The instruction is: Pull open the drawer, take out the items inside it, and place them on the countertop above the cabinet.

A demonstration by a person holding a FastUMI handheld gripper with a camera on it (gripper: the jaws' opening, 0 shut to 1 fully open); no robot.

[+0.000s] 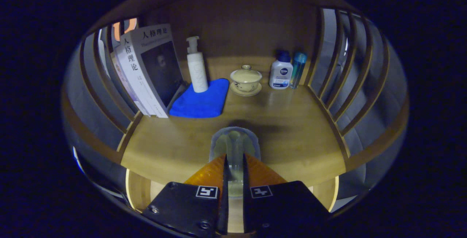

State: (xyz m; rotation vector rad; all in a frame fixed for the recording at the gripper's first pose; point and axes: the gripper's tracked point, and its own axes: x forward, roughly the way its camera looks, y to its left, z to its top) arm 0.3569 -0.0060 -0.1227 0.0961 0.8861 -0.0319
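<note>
Fingers of the hand-held gripper (234, 165) stood nearly closed, pressing from both sides on a clear glass cup (235, 147) held just over the front edge of the table (292, 136). Beyond the cup, a lidded tea bowl on its saucer (246, 80) sat near the back. Left of that bowl lay a blue cloth (200, 103) with a white pump bottle (196, 66) on it, then leaning books (149, 70). Right of the bowl stood a white bottle (280, 72) and a slim blue bottle (298, 69), just beside each other.

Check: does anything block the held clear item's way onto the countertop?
Nothing visible does. The gripper is shut on the clear item, and the countertop just ahead is bare; the blue cloth and lidded cup sit farther back.
</note>
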